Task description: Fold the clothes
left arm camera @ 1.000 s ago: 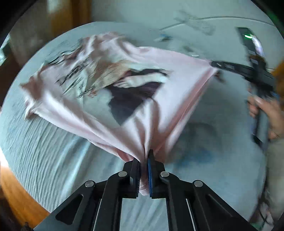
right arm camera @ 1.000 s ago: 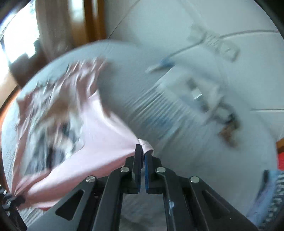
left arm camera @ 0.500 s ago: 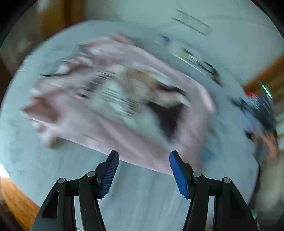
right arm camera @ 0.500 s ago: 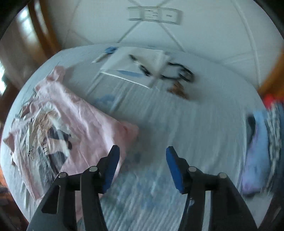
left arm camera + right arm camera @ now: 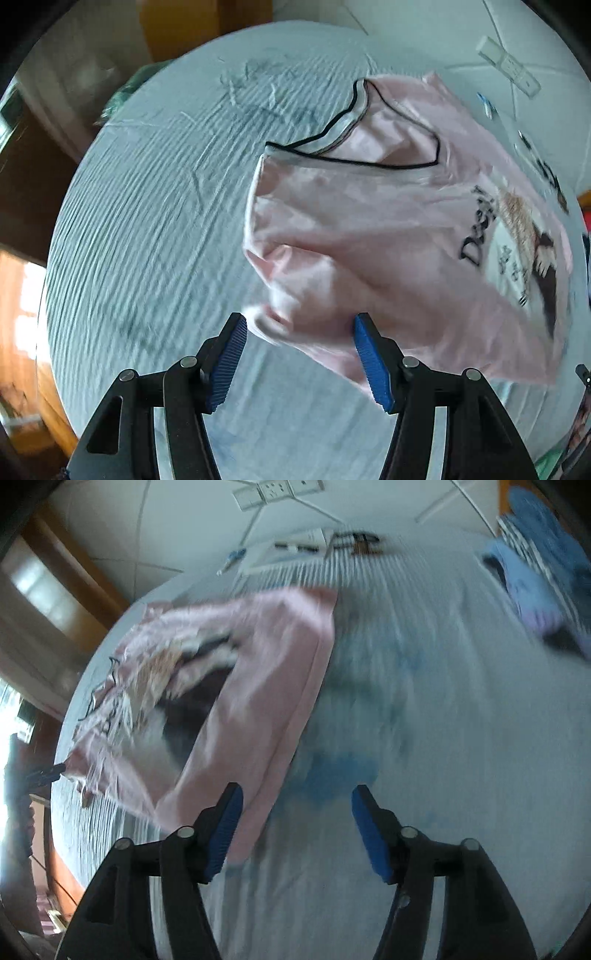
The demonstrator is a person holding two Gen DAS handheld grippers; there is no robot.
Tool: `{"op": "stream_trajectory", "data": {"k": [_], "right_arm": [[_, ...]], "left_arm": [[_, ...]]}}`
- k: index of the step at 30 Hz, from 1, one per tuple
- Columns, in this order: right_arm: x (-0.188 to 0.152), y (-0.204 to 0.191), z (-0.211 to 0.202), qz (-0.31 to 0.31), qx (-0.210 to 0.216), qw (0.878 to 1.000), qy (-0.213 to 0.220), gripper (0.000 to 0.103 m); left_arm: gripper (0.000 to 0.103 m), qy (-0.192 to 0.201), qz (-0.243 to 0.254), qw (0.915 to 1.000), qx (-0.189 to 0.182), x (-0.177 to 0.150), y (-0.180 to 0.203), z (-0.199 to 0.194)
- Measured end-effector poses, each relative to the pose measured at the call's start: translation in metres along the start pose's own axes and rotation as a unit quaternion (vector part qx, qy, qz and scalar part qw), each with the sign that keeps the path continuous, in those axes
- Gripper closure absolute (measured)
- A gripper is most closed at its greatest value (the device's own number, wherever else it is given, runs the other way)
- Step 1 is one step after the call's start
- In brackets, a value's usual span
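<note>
A pink T-shirt [image 5: 369, 236] with a printed picture and a black-trimmed white collar lies on the pale blue-white bed sheet [image 5: 147, 229]. My left gripper [image 5: 299, 360] is open, its blue pads at the shirt's near sleeve edge, not gripping. In the right wrist view the pink T-shirt [image 5: 266, 686] lies to the left. My right gripper [image 5: 295, 830] is open and empty, its left pad just over the shirt's near corner. The right view is blurred.
A pile of blue and striped clothes [image 5: 535, 576] sits at the far right of the bed. Papers and dark cables [image 5: 332, 546] lie at the bed's far edge by the white wall. Wooden furniture [image 5: 74, 572] stands at the left.
Both grippers were shut on the shirt a second ago; they have let go and opened. The shirt now lies on the bed. The left gripper has swung toward the collar end.
</note>
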State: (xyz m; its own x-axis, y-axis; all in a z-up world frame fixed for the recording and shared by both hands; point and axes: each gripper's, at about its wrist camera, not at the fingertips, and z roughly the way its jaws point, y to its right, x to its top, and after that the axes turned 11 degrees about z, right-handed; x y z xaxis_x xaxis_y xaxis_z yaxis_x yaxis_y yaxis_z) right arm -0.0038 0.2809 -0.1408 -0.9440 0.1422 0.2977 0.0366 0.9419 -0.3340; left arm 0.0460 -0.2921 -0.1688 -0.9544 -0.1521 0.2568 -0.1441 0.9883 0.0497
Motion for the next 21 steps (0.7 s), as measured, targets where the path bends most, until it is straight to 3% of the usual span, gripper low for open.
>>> {"op": "stream_trajectory", "data": {"k": [6,10,13,14,15,16,18,19,21], "right_arm": [[-0.050,-0.029,0.017,0.008,-0.034,0.999,-0.014,0.042],[-0.056,-0.052,0.036,-0.021,-0.053,0.998,-0.010,0.042],[-0.054,-0.070,0.049,-0.045,-0.066,0.997,-0.002,0.042],[-0.054,-0.077,0.054,-0.053,-0.070,0.996,0.001,0.046],[-0.053,-0.084,0.058,-0.061,-0.074,0.995,0.004,0.058],[-0.052,-0.088,0.057,-0.065,-0.077,0.995,0.009,0.082],[-0.049,-0.093,0.045,-0.063,-0.082,0.994,0.023,0.090],[-0.048,-0.095,0.040,-0.062,-0.084,0.994,0.030,0.092],[-0.046,-0.098,0.025,-0.059,-0.085,0.994,0.044,0.092]], "left_arm": [[0.042,-0.004,0.047,0.9979,-0.044,0.002,-0.005,0.012],[0.042,-0.009,0.058,0.9968,-0.054,0.002,0.003,0.025],[0.035,-0.018,0.083,0.9954,-0.044,0.003,0.016,0.032],[0.033,-0.026,0.102,0.9941,-0.028,0.004,0.023,0.033],[0.033,-0.030,0.111,0.9932,-0.015,0.004,0.028,0.035],[0.033,-0.031,0.115,0.9929,-0.007,0.004,0.031,0.035],[0.056,-0.028,0.116,0.9928,-0.006,0.005,0.032,0.032],[0.084,-0.027,0.112,0.9933,-0.015,0.006,0.030,0.027],[0.087,-0.018,0.094,0.9944,-0.047,0.006,0.022,0.011]]}}
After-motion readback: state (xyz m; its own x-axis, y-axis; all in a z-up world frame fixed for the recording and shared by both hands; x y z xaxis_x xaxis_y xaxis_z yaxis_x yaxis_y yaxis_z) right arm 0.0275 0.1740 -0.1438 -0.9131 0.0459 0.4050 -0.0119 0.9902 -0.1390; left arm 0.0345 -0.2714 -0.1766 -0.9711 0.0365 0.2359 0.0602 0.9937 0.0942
